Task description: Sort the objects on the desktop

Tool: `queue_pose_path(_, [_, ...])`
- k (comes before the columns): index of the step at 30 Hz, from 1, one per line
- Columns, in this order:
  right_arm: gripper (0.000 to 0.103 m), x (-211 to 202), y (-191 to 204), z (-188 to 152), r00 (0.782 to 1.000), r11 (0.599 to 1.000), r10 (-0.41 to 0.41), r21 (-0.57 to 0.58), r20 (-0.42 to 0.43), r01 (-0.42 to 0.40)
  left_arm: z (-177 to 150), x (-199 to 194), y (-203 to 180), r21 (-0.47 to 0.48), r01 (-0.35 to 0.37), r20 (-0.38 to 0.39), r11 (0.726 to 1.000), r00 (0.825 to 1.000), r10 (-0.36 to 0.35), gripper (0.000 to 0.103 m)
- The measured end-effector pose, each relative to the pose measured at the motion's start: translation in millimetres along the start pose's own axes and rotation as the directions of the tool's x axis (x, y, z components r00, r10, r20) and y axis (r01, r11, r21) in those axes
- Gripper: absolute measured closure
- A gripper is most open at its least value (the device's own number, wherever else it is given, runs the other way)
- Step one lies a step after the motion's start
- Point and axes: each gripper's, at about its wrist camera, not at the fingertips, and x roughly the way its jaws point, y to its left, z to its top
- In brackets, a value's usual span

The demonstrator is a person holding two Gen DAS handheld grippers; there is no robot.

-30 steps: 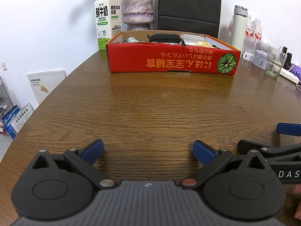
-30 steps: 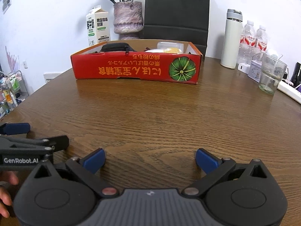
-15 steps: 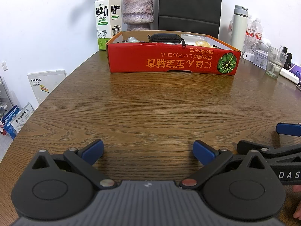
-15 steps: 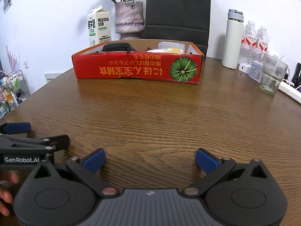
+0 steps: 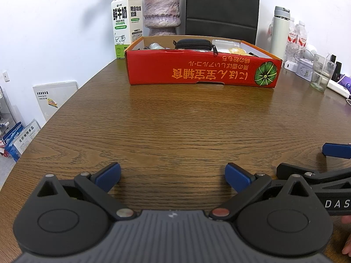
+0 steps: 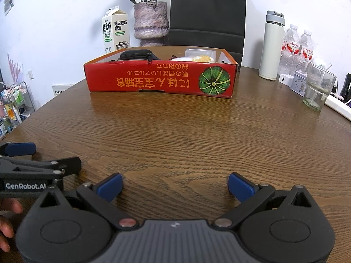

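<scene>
Wood-grain table [image 5: 175, 127] is filling the centre of both wrist views. Left gripper [image 5: 172, 174] is sitting low in its frame, blue pads spread wide, gripping nothing. Right gripper [image 6: 175, 185] is doing likewise at the bottom of its own view, jaws released and bare tabletop showing between them. Each tool is also showing at the lower edge of the other's frame, so the two are lying side by side.

Red cardboard box [image 6: 160, 80] is resting in the upper middle of the frame, well apart from both grippers, printed side facing the cameras. Inside it, a black zip pouch [image 6: 137, 55] is lying toward the left, and a clear lidded container [image 6: 200, 55] with something yellow is sitting toward the right.

Behind the box, a milk carton [image 5: 126, 23] and a stone-look vase [image 5: 162, 11] are standing at upper left. A white flask [image 6: 271, 46], water bottles [image 6: 298, 43] and a drinking glass [image 6: 318, 92] are standing along the right side.
</scene>
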Motion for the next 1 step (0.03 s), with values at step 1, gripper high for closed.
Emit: queue_pose_path(1, [0.000, -0.1, 0.1, 0.0, 1.000, 1.000, 0.000, 0.000, 0.000, 0.000, 0.0, 0.0, 0.0, 0.000, 0.000, 0.000, 1.000, 1.000, 0.000, 0.000])
